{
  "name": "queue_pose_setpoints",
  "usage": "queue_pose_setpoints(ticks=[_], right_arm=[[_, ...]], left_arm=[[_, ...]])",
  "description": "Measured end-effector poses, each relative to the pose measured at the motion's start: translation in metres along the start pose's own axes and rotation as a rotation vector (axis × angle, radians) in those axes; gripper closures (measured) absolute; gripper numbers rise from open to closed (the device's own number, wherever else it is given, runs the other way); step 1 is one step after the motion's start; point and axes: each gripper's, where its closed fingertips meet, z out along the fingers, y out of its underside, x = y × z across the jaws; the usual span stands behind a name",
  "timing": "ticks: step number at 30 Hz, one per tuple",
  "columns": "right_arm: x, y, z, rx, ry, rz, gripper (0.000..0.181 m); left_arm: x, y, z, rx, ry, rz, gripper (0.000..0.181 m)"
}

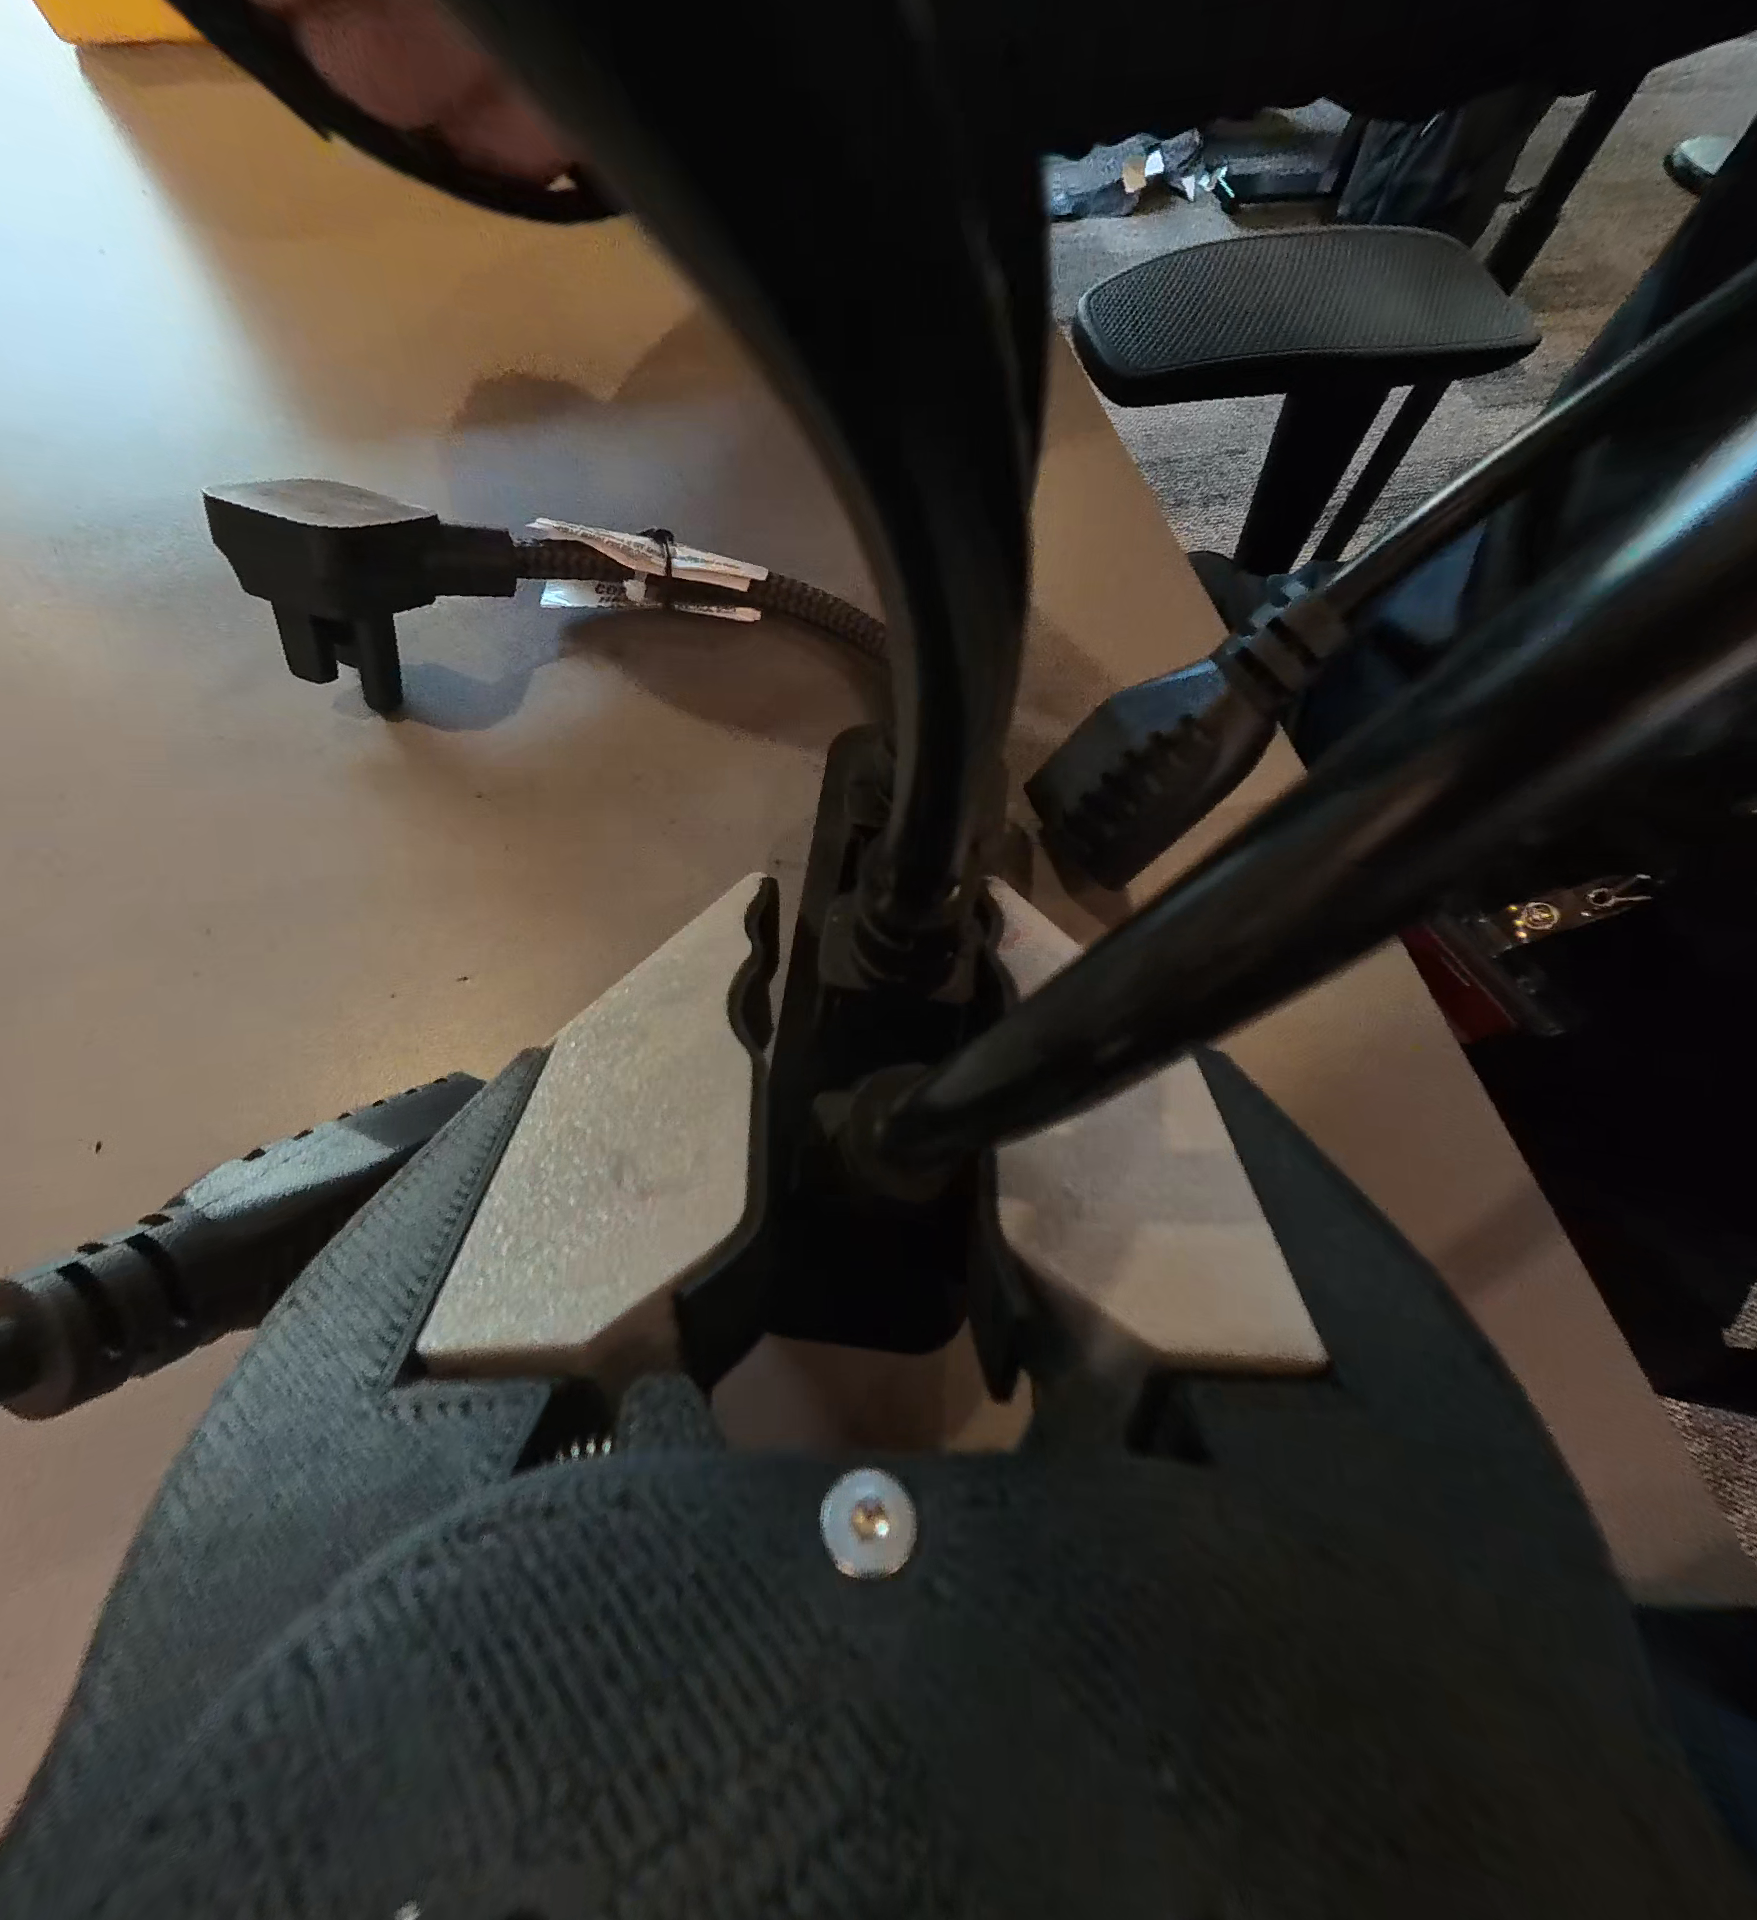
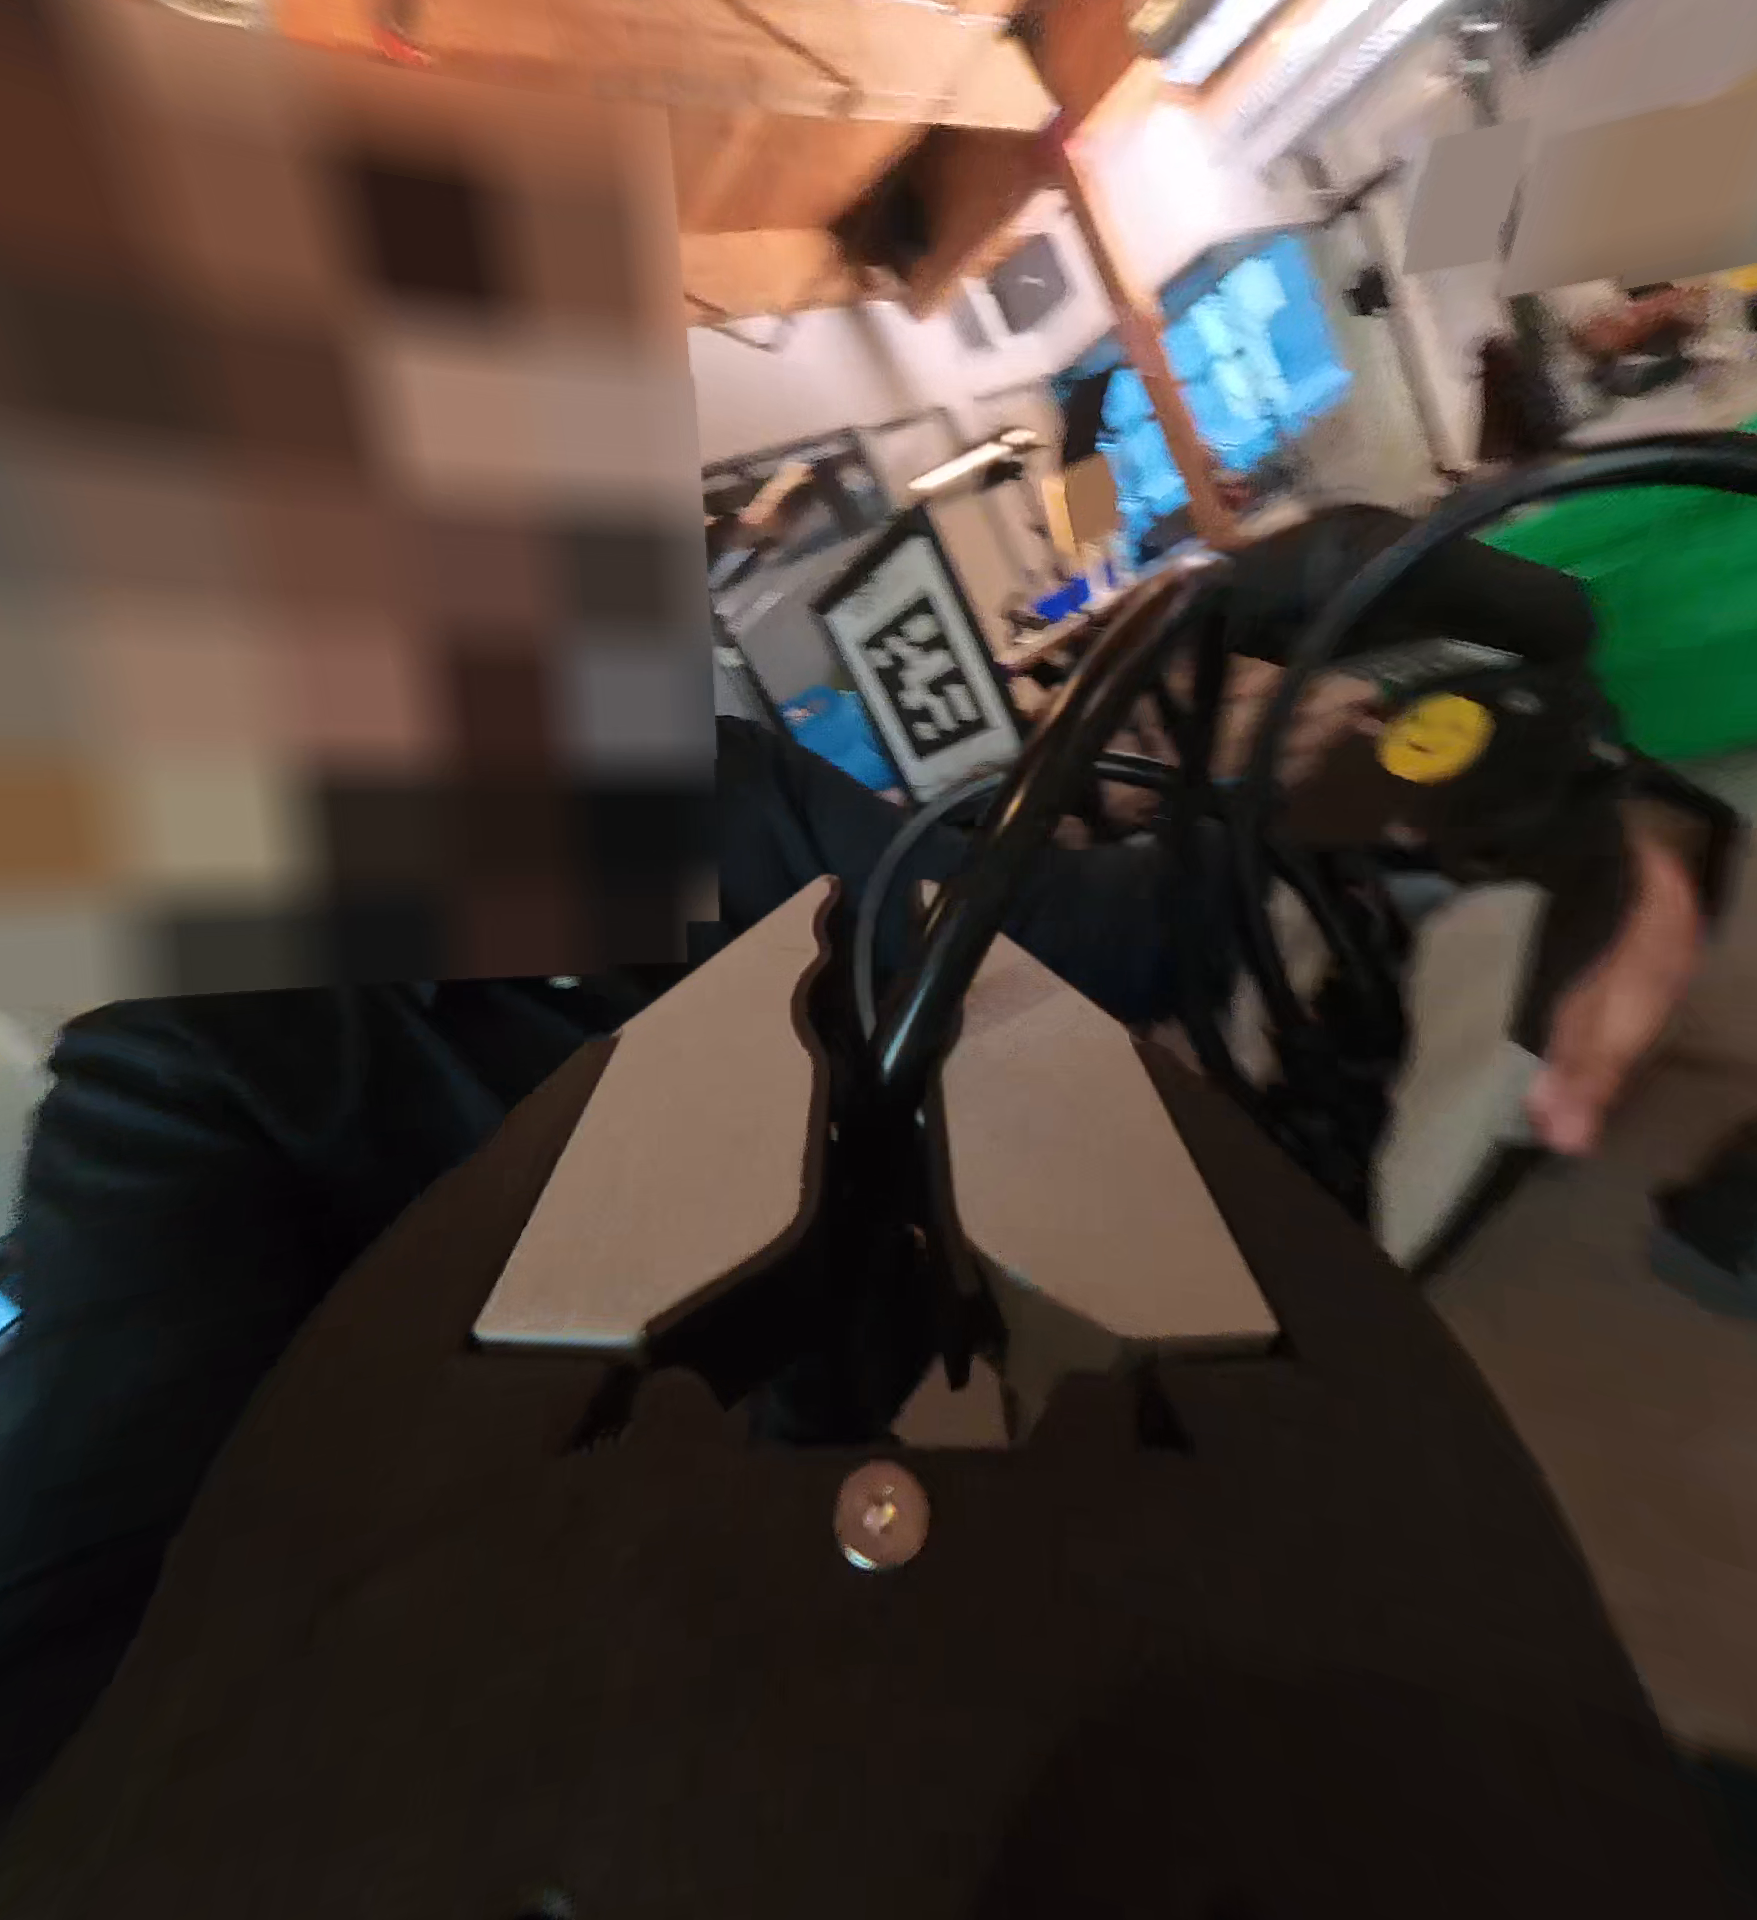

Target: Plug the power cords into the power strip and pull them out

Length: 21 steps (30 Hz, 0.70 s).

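Note:
In the left wrist view my left gripper [image 1: 879, 894] is shut on a black plastic body [image 1: 853, 1143], which may be the power strip on edge. Thick black cords [image 1: 936, 520] run up out of it. A black three-pin plug [image 1: 334, 561] on a braided cord lies loose on the table to the left. A black cord connector [image 1: 1144, 769] lies to the right, another [image 1: 230, 1226] at lower left. In the blurred right wrist view my right gripper [image 2: 905, 914] is raised and shut on a black power cord [image 2: 905, 997] that loops up and right.
The beige table [image 1: 178, 883] ends in an edge on the right [image 1: 1476, 1143]. A black chair armrest [image 1: 1300, 301] stands just past it. In the right wrist view a hand [image 2: 1601, 1039] holds the other gripper [image 2: 1425, 727] among looped cords. A green object [image 2: 1736, 582] is behind. The left gripper's tips are roughly 15 centimeters from the right gripper's.

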Motion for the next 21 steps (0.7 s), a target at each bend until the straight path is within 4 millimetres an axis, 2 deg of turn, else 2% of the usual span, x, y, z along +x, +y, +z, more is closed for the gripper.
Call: queue_pose_setpoints(ticks=[4,7,9,10,12,15,18,19,21], right_arm=[[-0.035,0.007,0.022,-0.039,-0.206,-0.074,0.172],[-0.045,0.012,0.033,-0.041,-0.270,-0.094,0.169],[-0.034,0.017,0.041,-0.082,-0.222,-0.066,0.163],[-0.025,0.021,0.045,-0.125,-0.179,-0.041,0.155],[-0.002,0.026,0.045,-0.208,-0.078,0.027,0.153],[0.024,0.014,0.034,-0.241,0.014,0.128,0.144],[0.029,-0.003,0.025,-0.268,0.006,0.163,0.148],[0.031,-0.004,0.024,-0.298,0.009,0.152,0.151],[0.021,-0.001,0.028,-0.353,-0.055,0.140,0.163]], left_arm=[[0.000,0.000,0.000,0.000,-0.001,0.003,0.144],[0.000,0.000,0.000,-0.001,0.002,-0.005,0.144],[0.000,0.000,0.001,-0.002,0.006,-0.012,0.144],[0.000,0.000,0.001,-0.001,0.005,-0.010,0.145],[0.001,-0.001,0.002,-0.001,0.006,-0.004,0.146],[0.001,-0.001,0.002,-0.001,0.006,-0.004,0.146],[0.001,-0.001,0.002,-0.001,0.007,-0.006,0.146],[0.001,-0.001,0.002,-0.001,0.008,-0.009,0.146],[0.001,-0.001,0.002,-0.002,0.009,-0.003,0.145]])
